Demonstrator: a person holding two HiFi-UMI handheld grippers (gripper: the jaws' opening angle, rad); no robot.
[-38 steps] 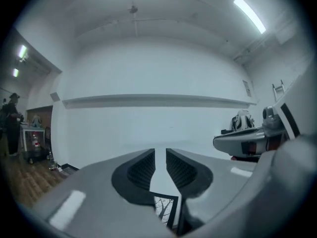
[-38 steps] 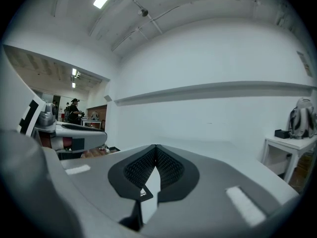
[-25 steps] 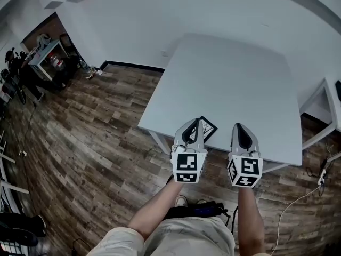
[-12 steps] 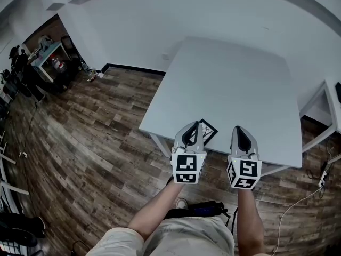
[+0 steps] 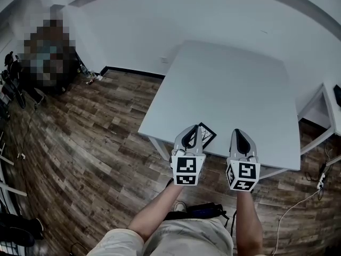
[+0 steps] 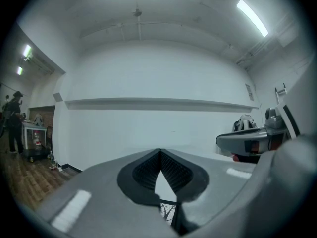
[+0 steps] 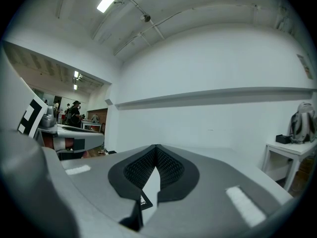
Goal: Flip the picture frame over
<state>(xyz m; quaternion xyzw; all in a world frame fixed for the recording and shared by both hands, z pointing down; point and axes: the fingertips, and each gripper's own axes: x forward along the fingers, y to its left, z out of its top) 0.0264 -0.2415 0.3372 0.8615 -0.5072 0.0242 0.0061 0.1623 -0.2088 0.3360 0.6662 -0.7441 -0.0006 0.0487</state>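
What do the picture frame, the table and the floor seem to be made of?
Picture frame: dark border, matte, maybe wood or plastic, unclear. Table: smooth pale top, likely laminate. Floor: wood-look planks, visible grain and seams.

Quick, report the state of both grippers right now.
Left gripper: closed, empty, over the picture frame.
Right gripper: closed, empty.

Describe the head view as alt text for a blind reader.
The left hand-held gripper and right hand-held gripper hover side by side over the near edge of a white rectangular table. A small black picture frame lies by the left one.
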